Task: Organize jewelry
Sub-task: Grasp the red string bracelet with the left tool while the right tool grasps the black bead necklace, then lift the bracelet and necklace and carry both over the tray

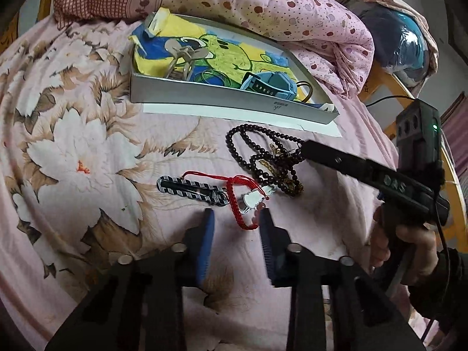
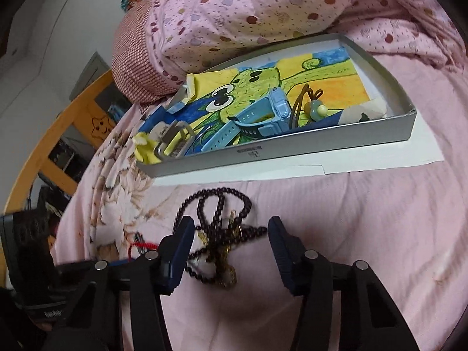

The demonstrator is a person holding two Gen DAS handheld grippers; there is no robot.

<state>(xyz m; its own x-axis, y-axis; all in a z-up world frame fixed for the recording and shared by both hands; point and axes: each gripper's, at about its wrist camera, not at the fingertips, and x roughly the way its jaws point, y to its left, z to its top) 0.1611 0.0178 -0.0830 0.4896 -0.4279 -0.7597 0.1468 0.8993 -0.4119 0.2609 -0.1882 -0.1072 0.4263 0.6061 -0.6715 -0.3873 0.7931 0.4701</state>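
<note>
Site: a bed (image 1: pixel 73 146) under a pink floral cover, with a shallow grey tray (image 1: pixel 222 99) resting on a white sheet of paper near the folded quilt.

Tray contents: a blue watch (image 2: pixel 257 117), a metal hair clip (image 2: pixel 172 143) and a corded pendant (image 2: pixel 314 108), lying on a cartoon drawing.

Still loose on the bed, in front of the tray: a dark bead necklace (image 1: pixel 263 158) tangled with a gold chain (image 2: pixel 225 266), a red cord bracelet (image 1: pixel 234 201) with a small white charm, and a striped barrette (image 1: pixel 190 190) just beside it.

Left hand-held gripper (image 1: pixel 235 219): jaws partly spread, straddling the lower loop of the red cord bracelet. No pad visibly presses on it.

Right hand-held gripper (image 2: pixel 231 231): jaws partly spread either side of the bead necklace and gold chain. The pads are not seen bearing on the beads.

Assessment: the step in hand appears to be pick-up of the remaining loose pieces, both hands at once. The task looks partly done, with several items still outside the tray.

Next move, as judged: each pair of jaws must close fully on its strand before lifting. The tangle may bring the gold chain up with the necklace, and the thin cord could slip free.
</note>
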